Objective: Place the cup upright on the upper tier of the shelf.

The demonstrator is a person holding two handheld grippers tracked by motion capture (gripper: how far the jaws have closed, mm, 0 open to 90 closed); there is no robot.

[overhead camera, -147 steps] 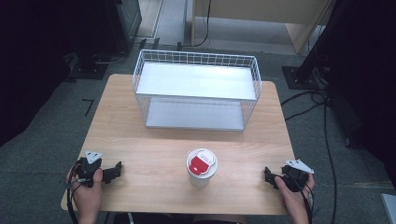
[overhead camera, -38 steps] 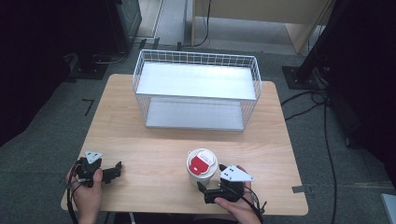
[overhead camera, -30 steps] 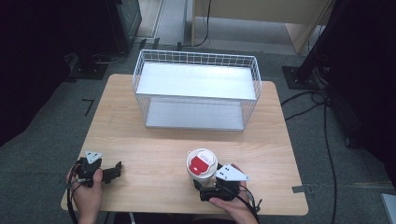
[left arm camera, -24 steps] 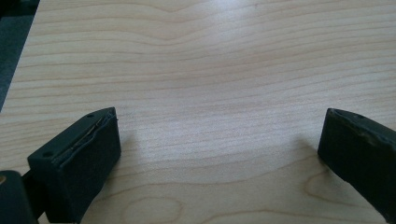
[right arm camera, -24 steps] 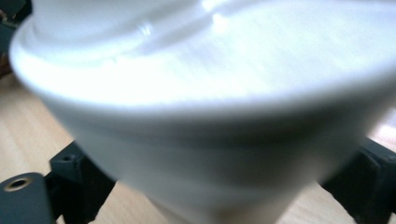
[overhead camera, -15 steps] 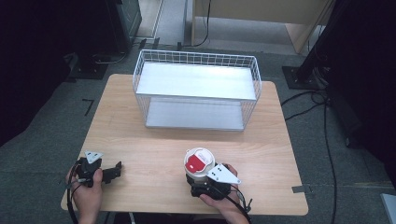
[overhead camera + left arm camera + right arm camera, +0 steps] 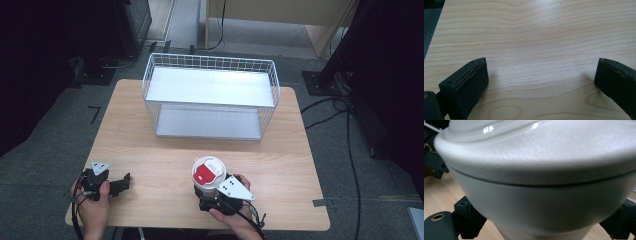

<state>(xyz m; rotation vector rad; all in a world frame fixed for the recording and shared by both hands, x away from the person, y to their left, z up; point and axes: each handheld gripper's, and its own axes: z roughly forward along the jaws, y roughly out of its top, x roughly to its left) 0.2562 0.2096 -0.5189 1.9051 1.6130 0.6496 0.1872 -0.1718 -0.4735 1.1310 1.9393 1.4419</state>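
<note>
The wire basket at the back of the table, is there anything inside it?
No, the wire basket holds nothing; its white shelf and floor are bare, and the cup stands outside it on the table.

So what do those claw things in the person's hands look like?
Each claw, the left claw and the right claw, is black, with two chunky, blocky jaws. A grey three-cornered plate with small dark dots sits on top of each, and a black cable trails from it. No sleeves show.

The cup hides the right claw's grip.
</note>
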